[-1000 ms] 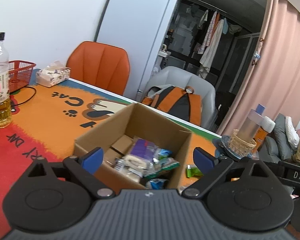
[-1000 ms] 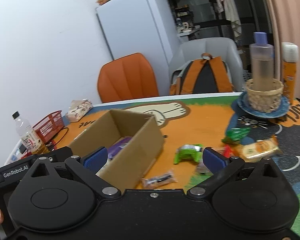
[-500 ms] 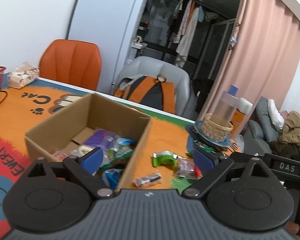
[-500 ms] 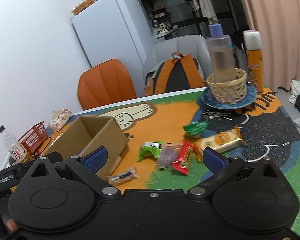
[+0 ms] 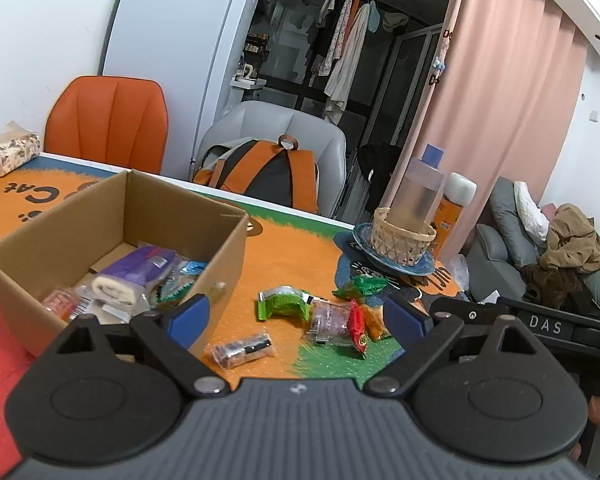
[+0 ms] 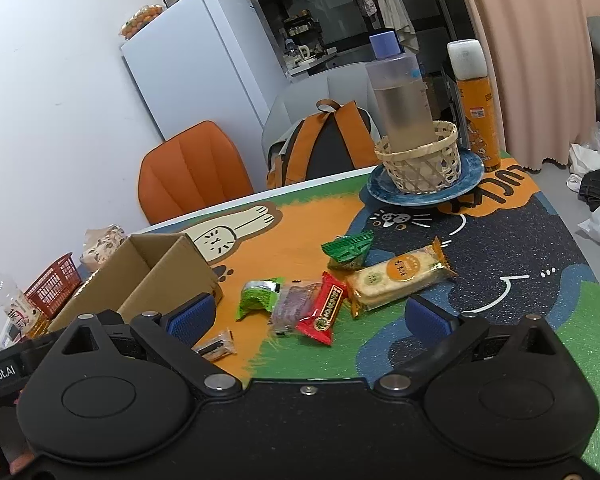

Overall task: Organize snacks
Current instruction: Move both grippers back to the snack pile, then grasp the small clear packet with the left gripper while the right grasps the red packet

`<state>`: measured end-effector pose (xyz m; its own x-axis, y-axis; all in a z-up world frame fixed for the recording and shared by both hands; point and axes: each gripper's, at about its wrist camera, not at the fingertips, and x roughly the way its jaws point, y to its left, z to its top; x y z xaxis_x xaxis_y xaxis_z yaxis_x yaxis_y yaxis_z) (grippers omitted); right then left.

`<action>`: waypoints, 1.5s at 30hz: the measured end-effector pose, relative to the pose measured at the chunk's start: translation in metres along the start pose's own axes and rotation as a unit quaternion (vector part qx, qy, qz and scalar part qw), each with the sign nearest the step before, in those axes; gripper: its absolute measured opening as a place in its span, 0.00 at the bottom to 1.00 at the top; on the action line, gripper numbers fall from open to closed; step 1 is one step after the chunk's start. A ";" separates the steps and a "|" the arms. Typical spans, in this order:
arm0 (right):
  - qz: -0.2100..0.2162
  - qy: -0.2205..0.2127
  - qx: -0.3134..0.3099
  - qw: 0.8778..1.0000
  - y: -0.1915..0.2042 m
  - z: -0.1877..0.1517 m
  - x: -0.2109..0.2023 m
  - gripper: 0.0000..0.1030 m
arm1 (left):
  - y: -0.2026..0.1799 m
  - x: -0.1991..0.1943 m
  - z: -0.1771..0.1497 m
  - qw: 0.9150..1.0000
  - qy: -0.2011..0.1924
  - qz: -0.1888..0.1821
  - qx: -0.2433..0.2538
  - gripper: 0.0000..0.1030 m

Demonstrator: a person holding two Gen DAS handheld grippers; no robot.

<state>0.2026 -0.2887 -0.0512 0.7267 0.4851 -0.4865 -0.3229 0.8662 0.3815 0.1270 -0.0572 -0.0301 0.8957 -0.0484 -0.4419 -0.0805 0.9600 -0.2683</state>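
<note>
Snacks are being shown loose on the cat-print mat (image 6: 520, 248), right of the cardboard box (image 5: 100, 216) already holding some. "GenRobot.AI" is being read on the left gripper (image 5: 296, 316), whose wide jaws are closing on nothing. "DAS" is being read on the right gripper (image 6: 308, 318), spread empty. "LUCKY" is printed beside the blue plate (image 6: 470, 172).

Loose snack packets (image 6: 320, 304) lie beside the part-filled cardboard box (image 5: 112, 224).

This was a lived-in home: a white fridge (image 5: 188, 60) stood by the wall, clothes (image 5: 348, 40) hung in a dark closet behind pink curtains (image 5: 512, 120), and a cartoon cat mat (image 6: 500, 272) covered the desk.
</note>
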 end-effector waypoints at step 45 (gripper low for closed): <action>0.045 0.074 0.042 0.995 -0.029 -0.010 0.097 0.60 | -0.009 0.098 -0.046 0.995 0.028 0.068 0.063 0.54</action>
<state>0.2760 -0.2653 -0.1175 0.5971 0.5786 -0.5556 -0.3272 0.8080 0.4899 0.1954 -0.0831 -0.1108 0.8543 0.0731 -0.5147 -0.1416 0.9853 -0.0952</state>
